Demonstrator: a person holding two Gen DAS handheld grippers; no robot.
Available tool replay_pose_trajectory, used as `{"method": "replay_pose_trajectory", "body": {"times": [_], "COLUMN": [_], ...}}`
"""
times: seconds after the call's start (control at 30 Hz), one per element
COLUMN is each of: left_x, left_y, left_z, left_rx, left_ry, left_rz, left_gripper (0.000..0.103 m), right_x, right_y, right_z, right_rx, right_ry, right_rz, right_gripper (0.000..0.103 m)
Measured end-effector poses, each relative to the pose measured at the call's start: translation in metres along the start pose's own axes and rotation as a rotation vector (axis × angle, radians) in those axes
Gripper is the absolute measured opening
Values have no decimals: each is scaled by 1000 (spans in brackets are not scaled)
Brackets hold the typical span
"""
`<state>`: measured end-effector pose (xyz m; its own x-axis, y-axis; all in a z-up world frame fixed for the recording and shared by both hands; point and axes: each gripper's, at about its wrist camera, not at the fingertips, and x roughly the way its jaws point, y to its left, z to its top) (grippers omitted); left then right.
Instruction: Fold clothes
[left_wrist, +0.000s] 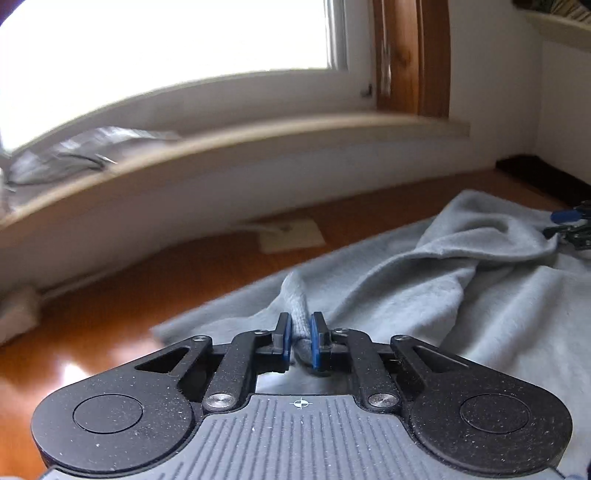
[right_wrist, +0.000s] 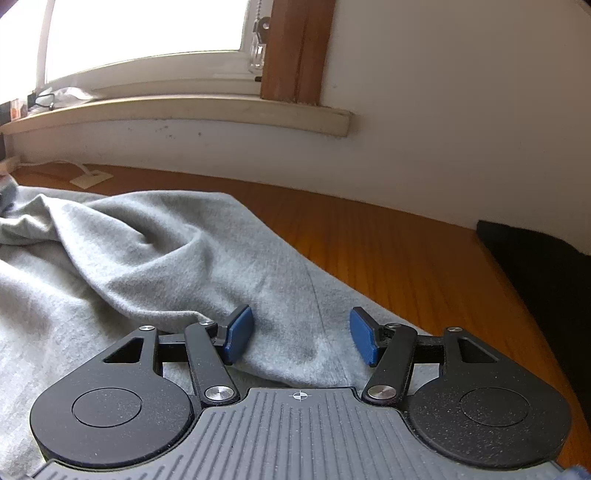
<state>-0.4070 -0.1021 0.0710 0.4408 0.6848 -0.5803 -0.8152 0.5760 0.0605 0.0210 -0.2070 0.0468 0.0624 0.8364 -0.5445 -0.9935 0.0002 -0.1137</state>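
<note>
1. Orange-brown wooden table (right_wrist: 388, 258) fills the mid frame in both views, with a white wall and window sill above it.
2. Light grey fleece garment (right_wrist: 147, 251) lies rumpled on the table, lower left of the right wrist view and right half of the left wrist view.
3. Left gripper (left_wrist: 300, 338): blue pads pinched on a rolled edge of the garment, bottom centre.
4. Right gripper (right_wrist: 301, 334): jaws about half open, fabric between the pads, not clamped.
5. No readable writing or labels.
</note>
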Motion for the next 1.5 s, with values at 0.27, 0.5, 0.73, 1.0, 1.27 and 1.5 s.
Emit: {"method": "replay_pose_trajectory", "body": {"times": [0.27, 0.5, 0.73, 1.0, 1.27, 1.5], "left_x": [-75, -103, -121, -75, -47, -46], "left_y": [16, 22, 54, 71, 63, 51], "left_z": [-44, -59, -45, -52, -57, -50], "left_rx": [-67, -117, -189, -202, -151, -64], "left_ry": [2, 18, -58, 49, 119, 119], "left_rz": [-49, -32, 20, 4, -58, -97], "left_gripper": [11, 31, 46, 67, 72, 25], "right_x": [0, 1, 1, 1, 1, 0], "right_y": [1, 0, 1, 1, 0, 1], "right_z": [0, 0, 0, 0, -1, -1], "right_rx": [-4, -1, -5, -4, -2, -5], "right_ry": [-1, 1, -1, 0, 0, 0], "right_rz": [-3, 0, -4, -3, 0, -3], "right_gripper": [58, 59, 59, 59, 59, 59]}}
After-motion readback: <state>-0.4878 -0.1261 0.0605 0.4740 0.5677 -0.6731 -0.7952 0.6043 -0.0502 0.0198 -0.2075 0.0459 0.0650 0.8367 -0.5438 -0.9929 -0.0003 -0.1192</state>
